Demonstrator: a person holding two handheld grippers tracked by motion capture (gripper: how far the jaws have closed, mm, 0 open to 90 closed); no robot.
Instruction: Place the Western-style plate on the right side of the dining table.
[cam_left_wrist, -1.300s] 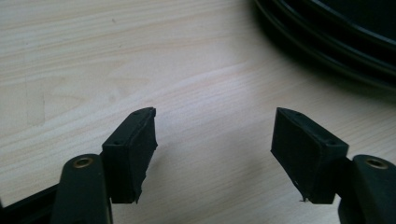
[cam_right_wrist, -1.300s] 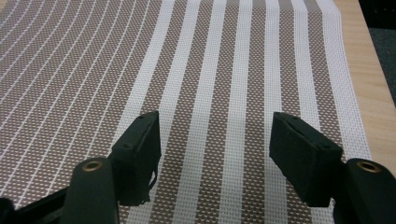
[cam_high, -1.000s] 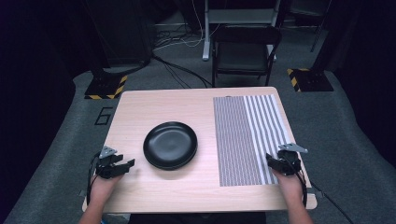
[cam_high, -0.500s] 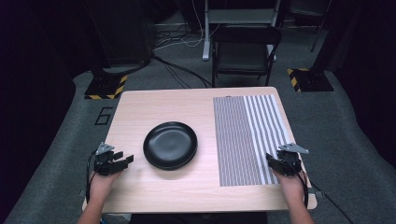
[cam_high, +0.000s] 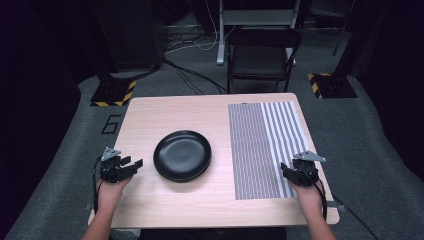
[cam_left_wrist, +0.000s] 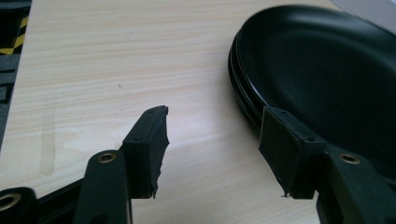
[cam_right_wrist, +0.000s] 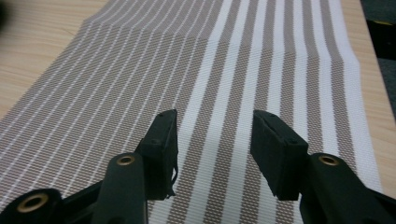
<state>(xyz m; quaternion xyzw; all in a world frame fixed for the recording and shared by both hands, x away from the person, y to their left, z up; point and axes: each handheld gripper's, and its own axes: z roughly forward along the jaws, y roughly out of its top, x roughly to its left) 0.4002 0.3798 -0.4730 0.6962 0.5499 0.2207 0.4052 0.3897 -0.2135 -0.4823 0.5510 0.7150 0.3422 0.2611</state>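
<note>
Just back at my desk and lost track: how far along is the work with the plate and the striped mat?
Nothing looks done: the black plate sits on bare wood, apart from the striped mat. In hand: the left gripper is open beside the plate's rim; the right gripper is open over the mat. Grasping and moving are left.

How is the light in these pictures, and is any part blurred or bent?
High view: the table is brightly lit and the room around it is dark. Left gripper view: the black plate shows a soft sheen near its rim, and the picture is sharp. Right gripper view: the striped mat is sharp near the jaws, its stripes kink towards the far end, and the top left corner is blurred.
</note>
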